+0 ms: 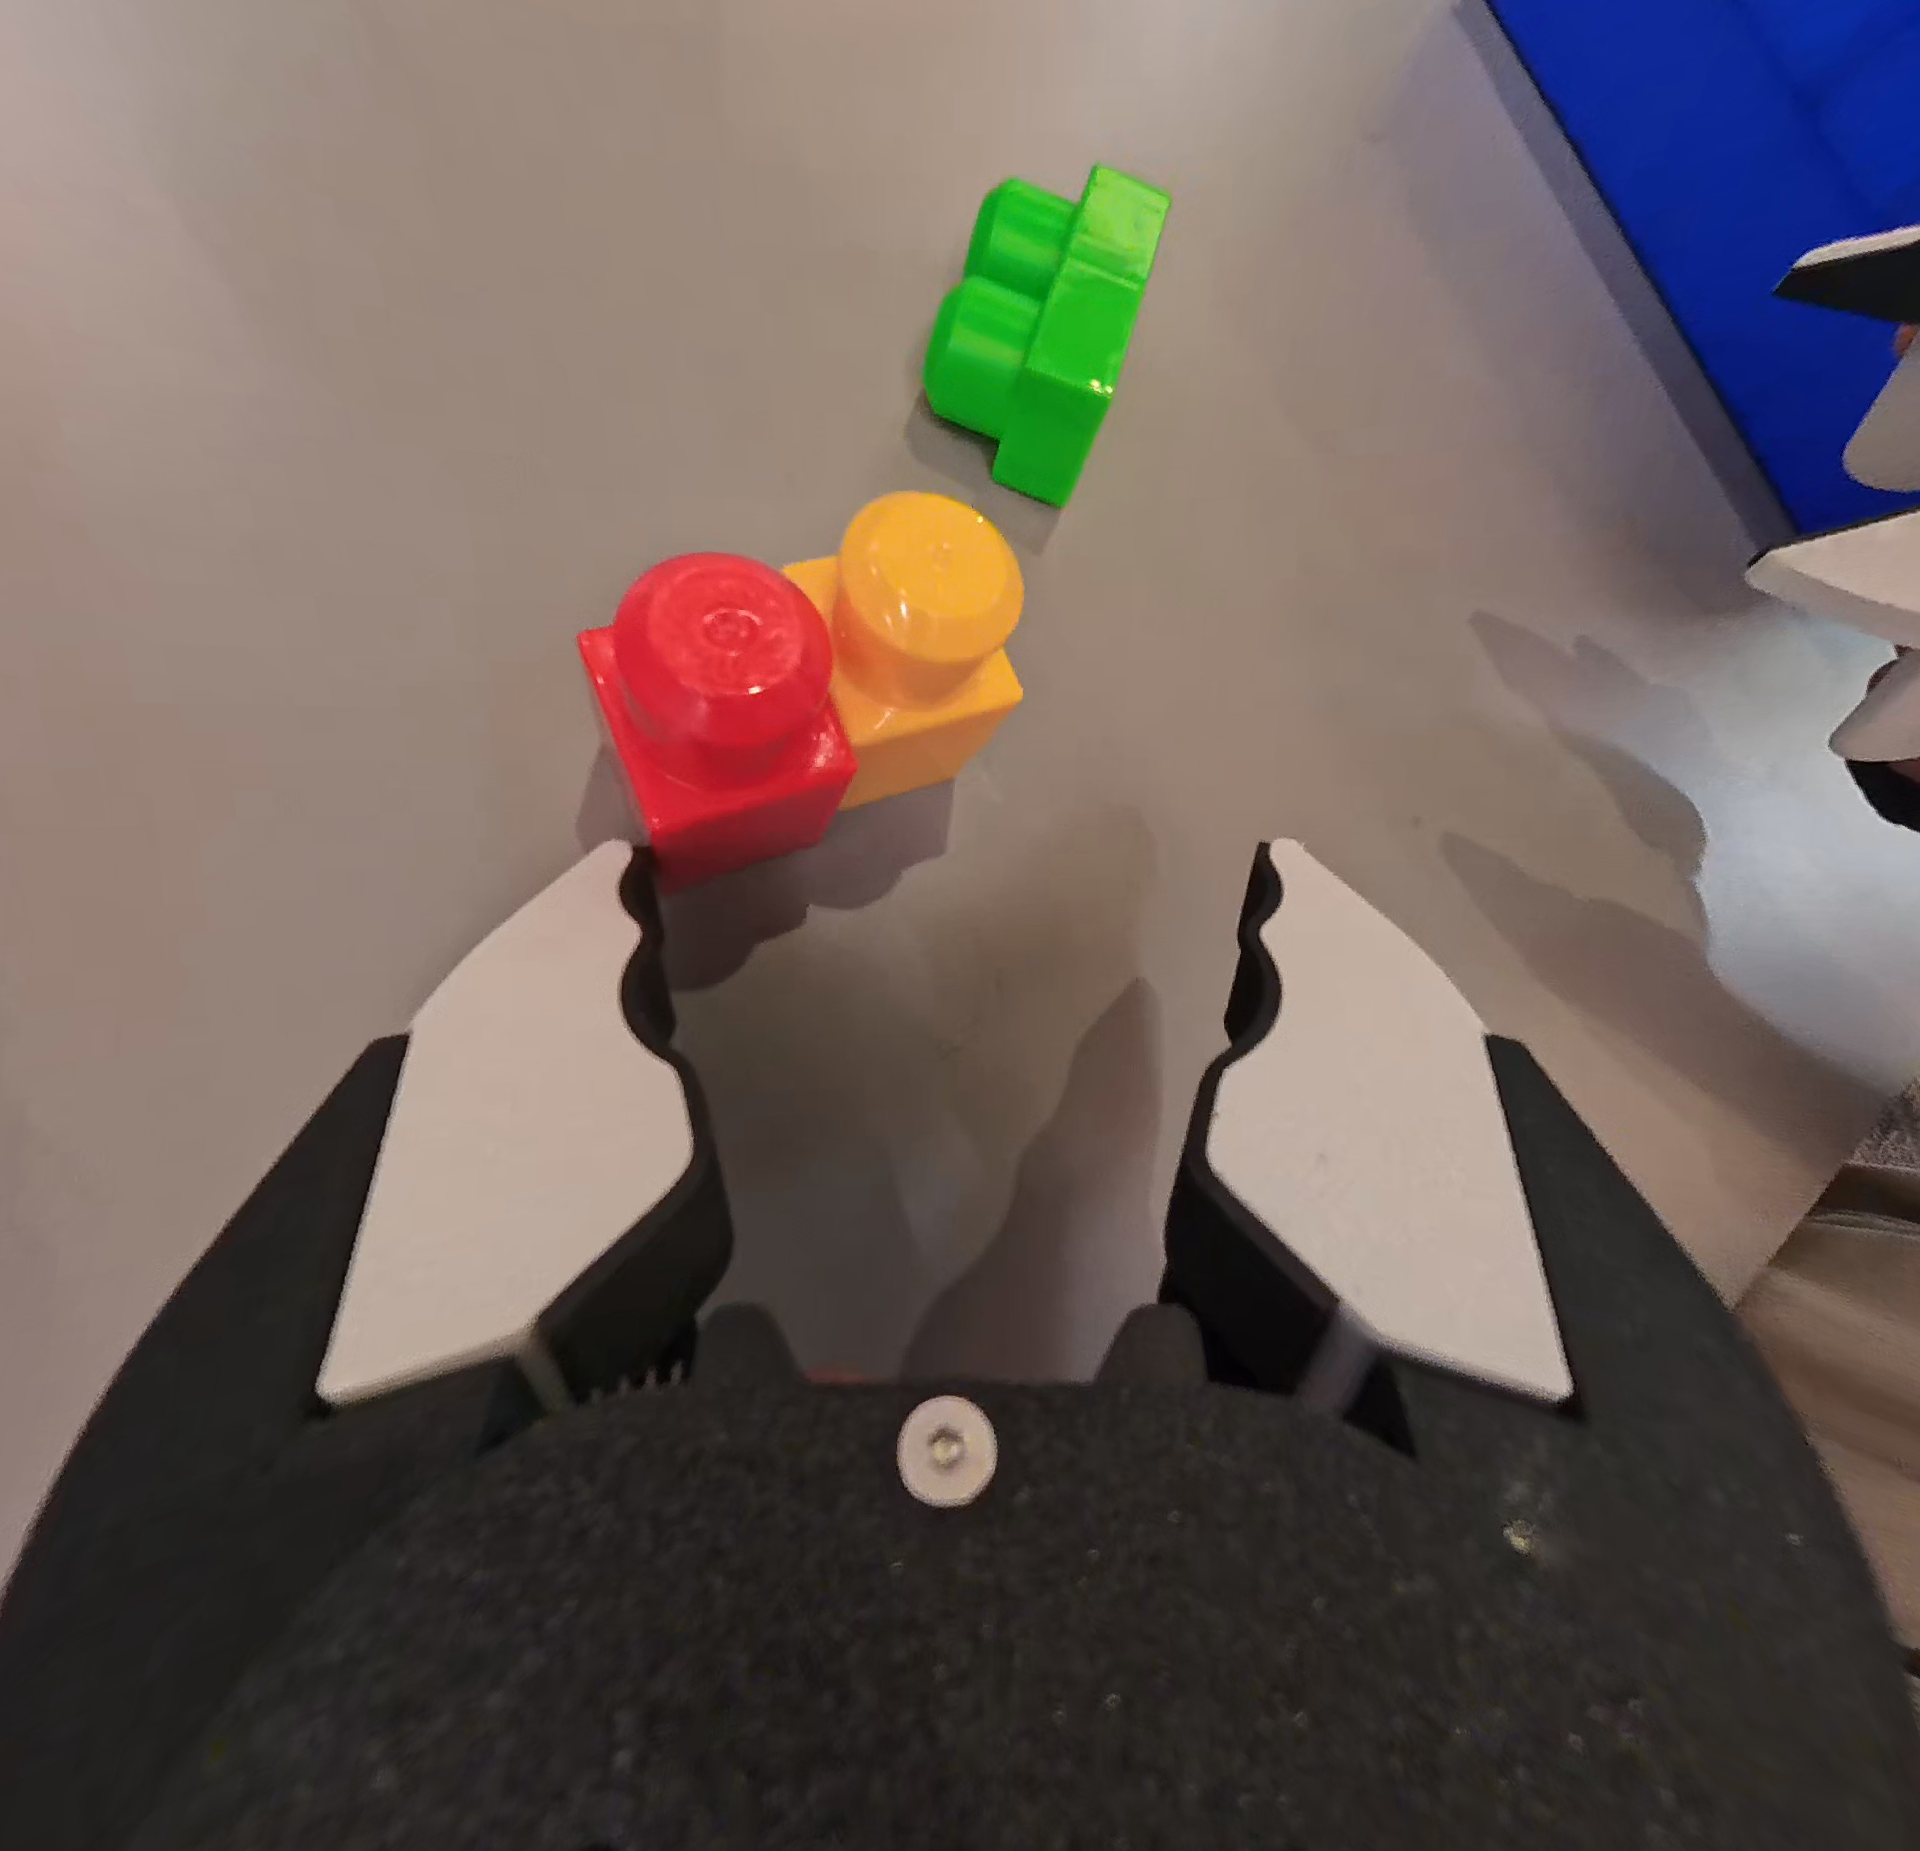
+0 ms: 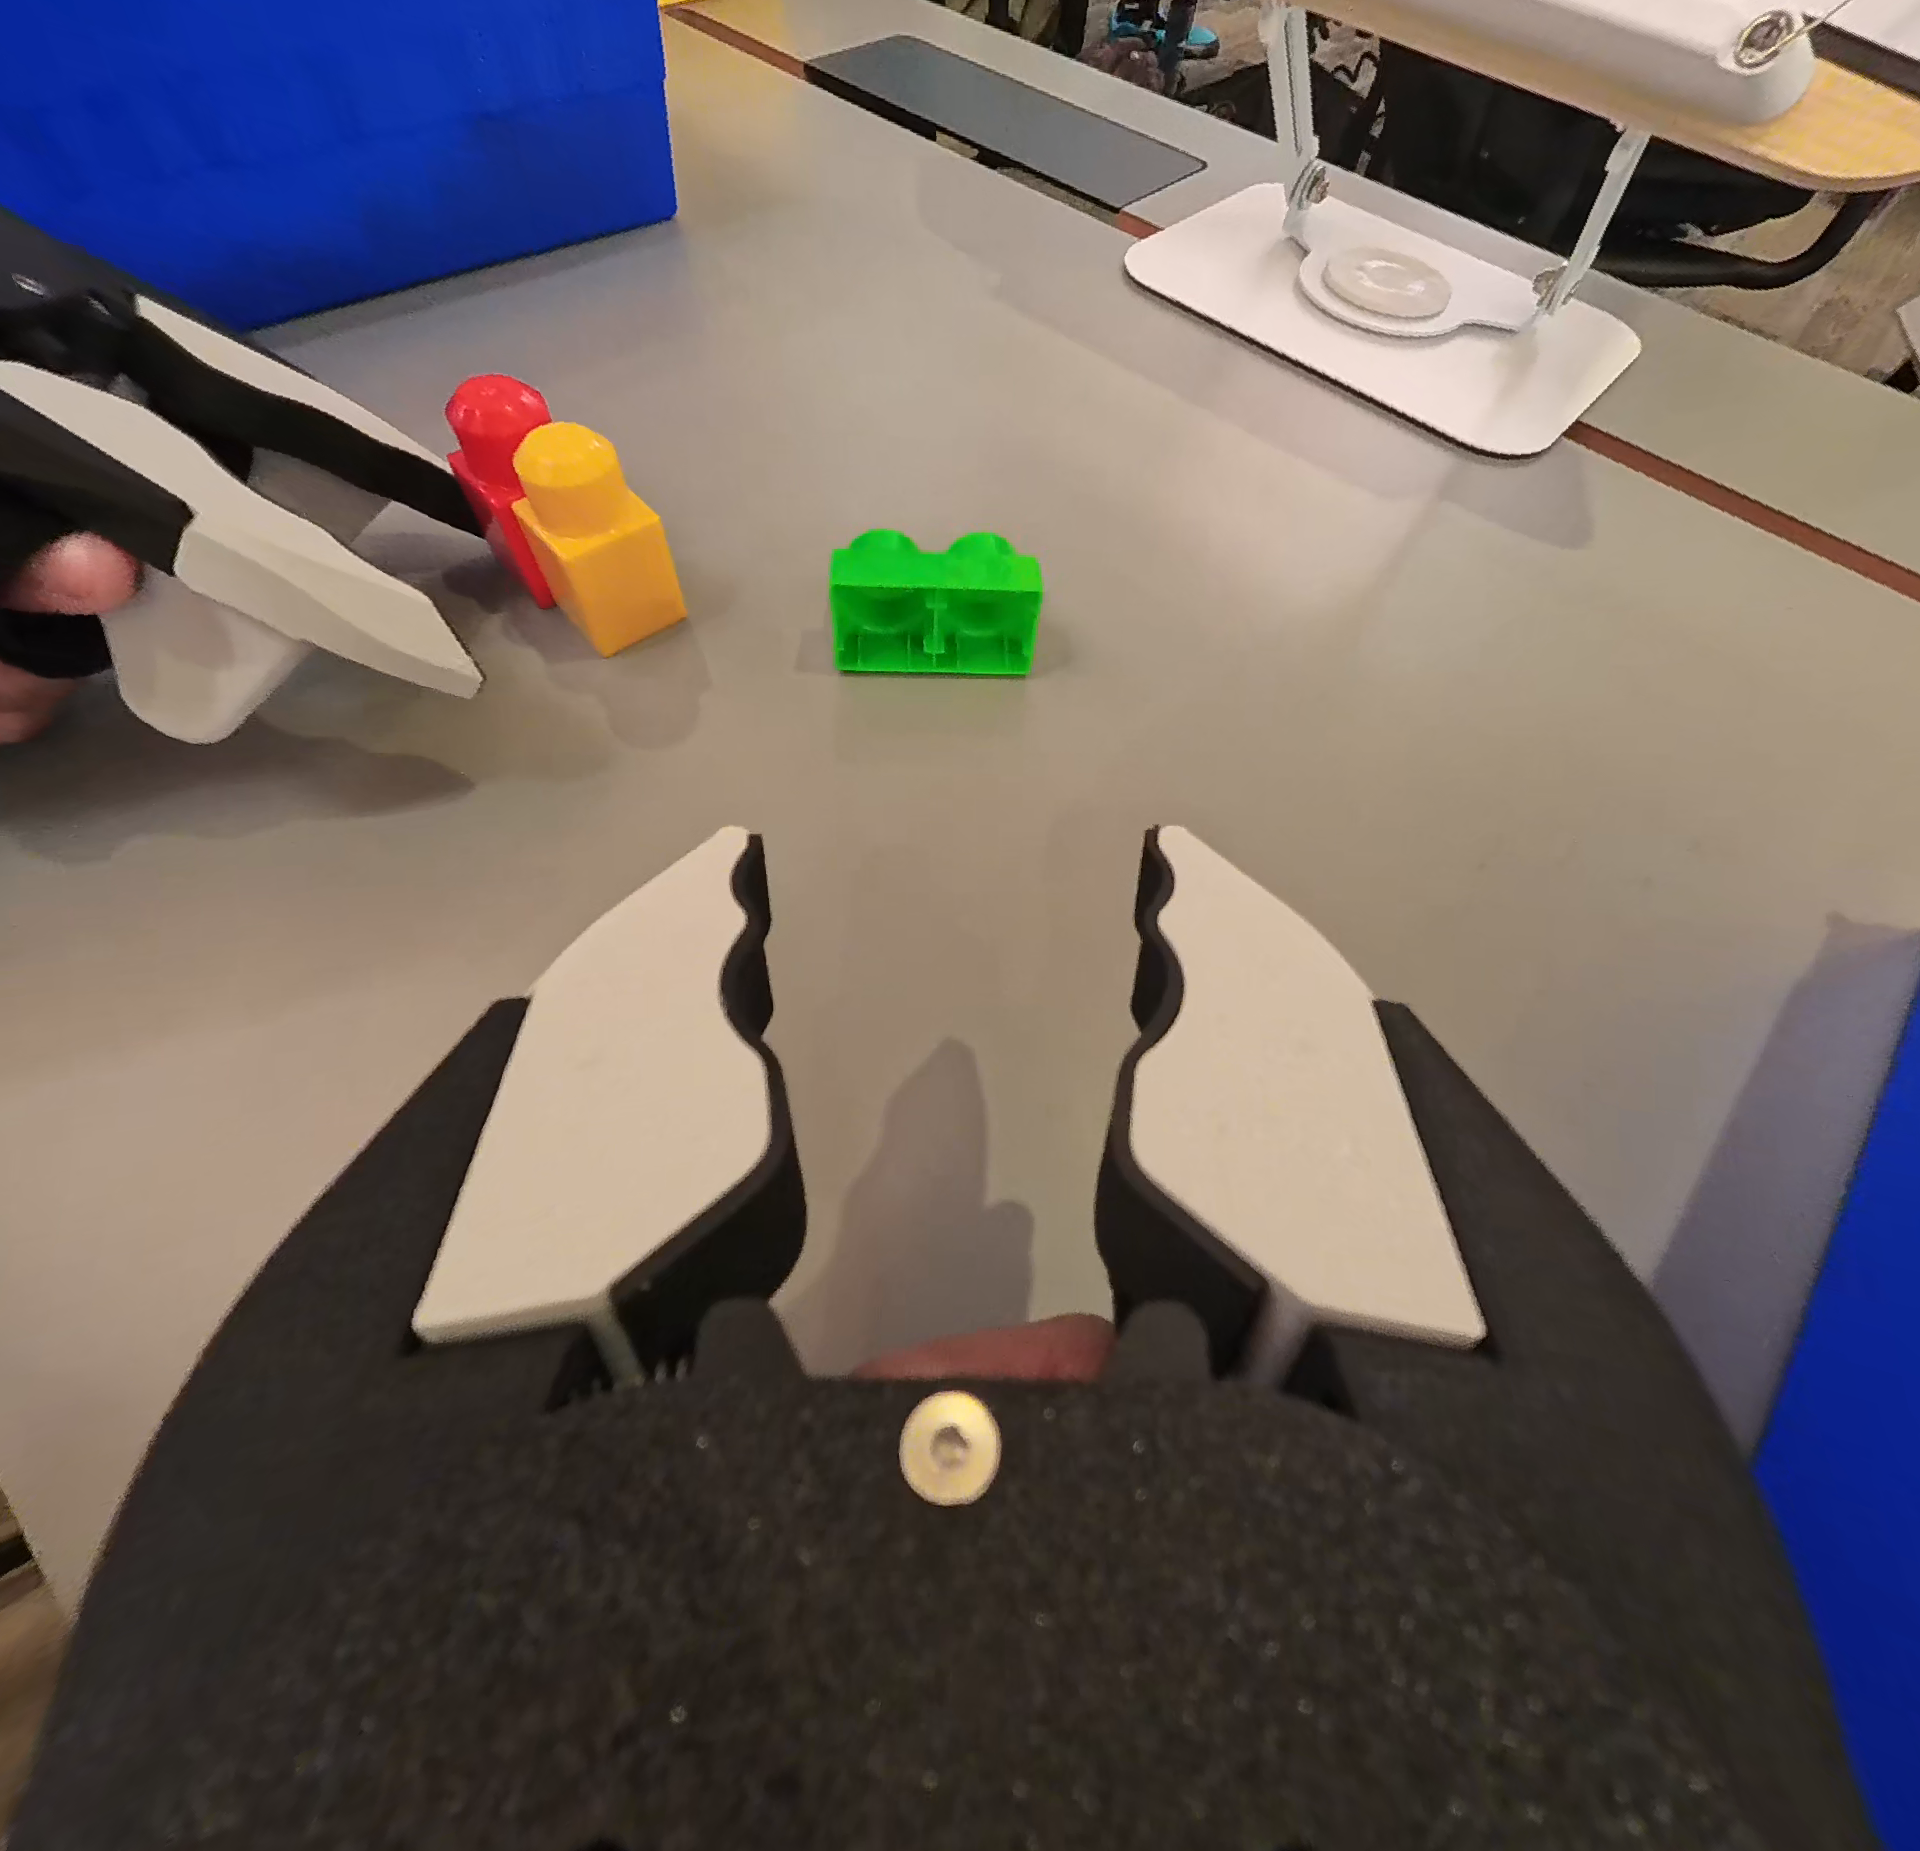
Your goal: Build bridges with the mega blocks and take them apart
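Left wrist view shows the left gripper (image 1: 951, 856), jaws apart, beside the red block (image 1: 717, 721); centring before closing would avoid nudging the orange block (image 1: 920, 648).

In the right wrist view, bare grey worktop (image 2: 1195, 658) is lying clear between the right hand-held gripper (image 2: 954, 851) and the green block (image 2: 933, 606) at mid-frame. At left, the red block (image 2: 488, 451) and yellow block (image 2: 603, 544) are standing touching, with the left hand-held gripper (image 2: 457, 596) crowding them. A blue bin (image 2: 332, 118) is walling off the upper left; a white stand (image 2: 1382, 326) is occupying the upper right.
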A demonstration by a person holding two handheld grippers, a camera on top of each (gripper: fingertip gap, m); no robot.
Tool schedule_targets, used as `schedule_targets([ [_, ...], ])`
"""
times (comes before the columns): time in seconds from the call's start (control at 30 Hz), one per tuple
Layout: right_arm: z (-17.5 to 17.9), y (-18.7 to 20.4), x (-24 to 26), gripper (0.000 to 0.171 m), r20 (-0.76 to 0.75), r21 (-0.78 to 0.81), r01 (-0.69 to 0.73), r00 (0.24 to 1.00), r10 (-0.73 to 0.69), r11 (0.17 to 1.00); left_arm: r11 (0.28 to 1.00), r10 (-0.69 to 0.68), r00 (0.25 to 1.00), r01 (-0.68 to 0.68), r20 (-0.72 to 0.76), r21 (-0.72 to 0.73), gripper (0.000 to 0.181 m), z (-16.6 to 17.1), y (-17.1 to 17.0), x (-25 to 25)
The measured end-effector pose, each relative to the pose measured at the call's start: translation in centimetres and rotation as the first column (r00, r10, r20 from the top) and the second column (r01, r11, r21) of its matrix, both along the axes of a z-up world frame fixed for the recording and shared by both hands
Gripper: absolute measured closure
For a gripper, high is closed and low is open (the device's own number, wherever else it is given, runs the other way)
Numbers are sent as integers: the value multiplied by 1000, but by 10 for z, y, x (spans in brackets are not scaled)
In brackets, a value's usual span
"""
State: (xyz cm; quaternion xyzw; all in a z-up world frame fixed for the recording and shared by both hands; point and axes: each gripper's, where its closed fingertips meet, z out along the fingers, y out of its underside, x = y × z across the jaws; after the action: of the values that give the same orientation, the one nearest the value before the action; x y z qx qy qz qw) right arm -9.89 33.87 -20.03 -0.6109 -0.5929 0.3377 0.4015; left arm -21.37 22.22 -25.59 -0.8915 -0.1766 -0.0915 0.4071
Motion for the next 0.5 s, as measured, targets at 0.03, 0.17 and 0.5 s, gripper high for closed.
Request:
schedule_targets([
  [0.03, 0, 0, 0, 103, 0, 1, 0, 1000, 0, 1000, 1000, -1, 1000, 1, 7, 1, 76, 0, 0, 1],
  [0.17, 0, 0, 0, 103, 3, 4, -1, 1000, 1, 1000, 1000, 2, 1000, -2, 6, -15, 76, -2, -1, 3],
  [0.5, 0, 2, 1, 103, 1, 5, 1, 1000, -1, 1000, 1000, -25, 1000, 25, 4, 5, 79, 0, 0, 11],
])
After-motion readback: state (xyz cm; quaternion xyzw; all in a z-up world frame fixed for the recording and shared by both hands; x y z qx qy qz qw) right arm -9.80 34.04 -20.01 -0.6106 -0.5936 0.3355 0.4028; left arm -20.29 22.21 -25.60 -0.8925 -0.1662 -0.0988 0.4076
